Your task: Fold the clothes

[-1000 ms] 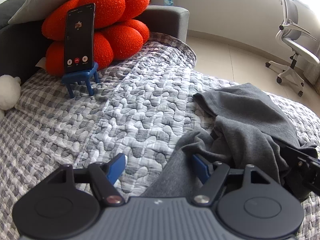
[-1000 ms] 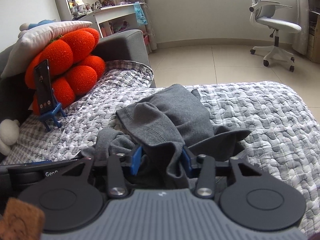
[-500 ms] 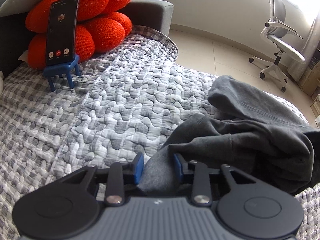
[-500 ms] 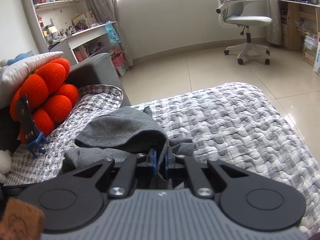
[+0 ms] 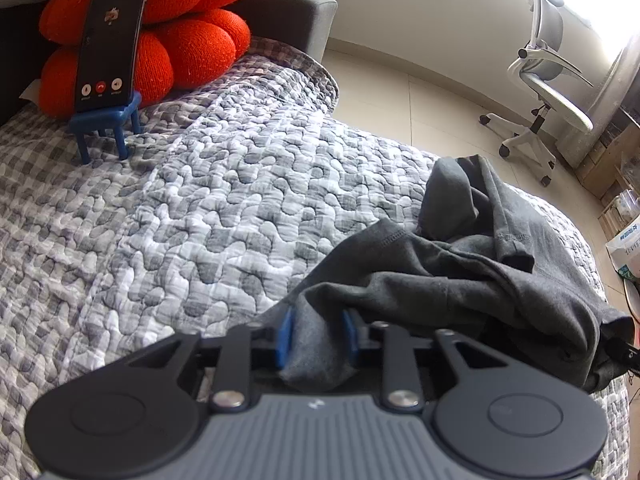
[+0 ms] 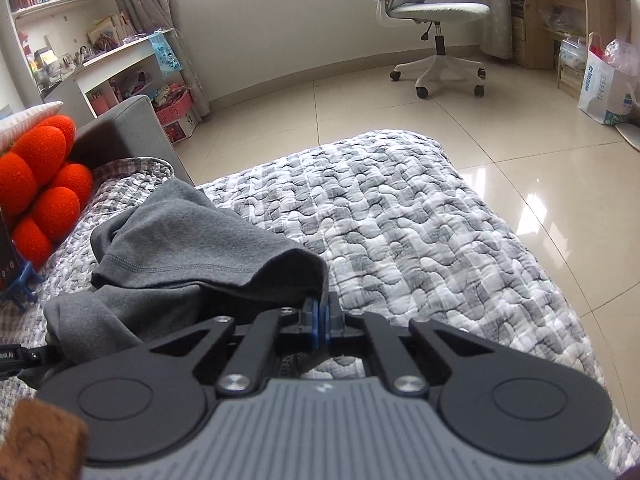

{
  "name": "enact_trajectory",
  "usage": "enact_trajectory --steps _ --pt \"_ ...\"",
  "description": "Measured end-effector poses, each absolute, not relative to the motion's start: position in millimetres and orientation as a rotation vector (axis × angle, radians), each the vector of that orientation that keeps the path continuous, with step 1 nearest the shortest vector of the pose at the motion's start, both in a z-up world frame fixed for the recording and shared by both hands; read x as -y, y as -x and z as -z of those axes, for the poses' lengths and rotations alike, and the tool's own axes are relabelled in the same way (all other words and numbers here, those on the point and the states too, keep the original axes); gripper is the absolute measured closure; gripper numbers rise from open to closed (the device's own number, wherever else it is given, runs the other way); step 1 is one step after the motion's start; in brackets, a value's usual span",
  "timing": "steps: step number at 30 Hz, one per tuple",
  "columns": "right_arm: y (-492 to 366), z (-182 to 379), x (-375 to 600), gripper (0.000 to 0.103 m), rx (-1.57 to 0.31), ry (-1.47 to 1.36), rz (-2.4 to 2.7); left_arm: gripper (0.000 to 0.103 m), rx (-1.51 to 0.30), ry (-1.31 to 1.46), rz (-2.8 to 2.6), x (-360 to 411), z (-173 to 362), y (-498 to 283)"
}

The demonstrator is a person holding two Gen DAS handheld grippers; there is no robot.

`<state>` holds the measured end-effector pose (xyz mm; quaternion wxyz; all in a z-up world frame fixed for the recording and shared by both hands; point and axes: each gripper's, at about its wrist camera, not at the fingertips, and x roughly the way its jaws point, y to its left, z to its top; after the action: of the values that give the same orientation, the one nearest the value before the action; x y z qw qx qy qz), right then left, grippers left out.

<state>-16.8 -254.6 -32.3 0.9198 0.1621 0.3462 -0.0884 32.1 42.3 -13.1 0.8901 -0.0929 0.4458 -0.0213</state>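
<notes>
Grey shirt (image 5: 460, 280) lies bunched on the quilt (image 5: 200, 208), unfolded; left tool (image 5: 314, 338) and right tool (image 6: 320, 316) each pinch its cloth.

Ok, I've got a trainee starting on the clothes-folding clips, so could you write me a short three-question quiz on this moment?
1. True or false: the left gripper is shut on a bunch of the grey garment.
2. What does the phone stand on? A) the floor B) a small blue stool C) the office chair
3. Fill in: the right gripper is shut on the garment's ____.

Key: 1 true. 2 B; the stool sits on the quilt in front of the orange cushion. 3 edge; the blue pads are nearly together with thin cloth between them.
</notes>
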Motion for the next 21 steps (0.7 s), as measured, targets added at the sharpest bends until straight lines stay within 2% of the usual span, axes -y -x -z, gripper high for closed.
enact_trajectory --steps 3,7,9,10,11,16,21 --pt "17 28 251 0.088 -0.7 -0.309 0.189 0.054 -0.928 0.204 0.039 -43 12 -32" --pt "17 23 251 0.084 -0.678 -0.318 0.176 0.054 -0.925 0.206 0.05 -45 10 -31" --pt "15 20 247 0.062 -0.658 -0.318 0.15 0.054 -0.95 0.211 0.076 -45 11 -30" --pt "14 18 244 0.046 -0.648 -0.318 0.138 0.054 -0.963 0.213 0.09 -45 11 -30" --pt "14 17 242 0.043 -0.638 -0.317 0.125 0.054 -0.973 0.202 0.108 -44 11 -29" --pt "7 11 231 0.043 -0.607 -0.327 0.06 0.048 -1.002 0.076 0.187 -32 16 -20" --pt "-6 15 217 0.043 -0.635 -0.359 -0.009 0.047 -1.021 -0.02 0.201 -22 25 -19"
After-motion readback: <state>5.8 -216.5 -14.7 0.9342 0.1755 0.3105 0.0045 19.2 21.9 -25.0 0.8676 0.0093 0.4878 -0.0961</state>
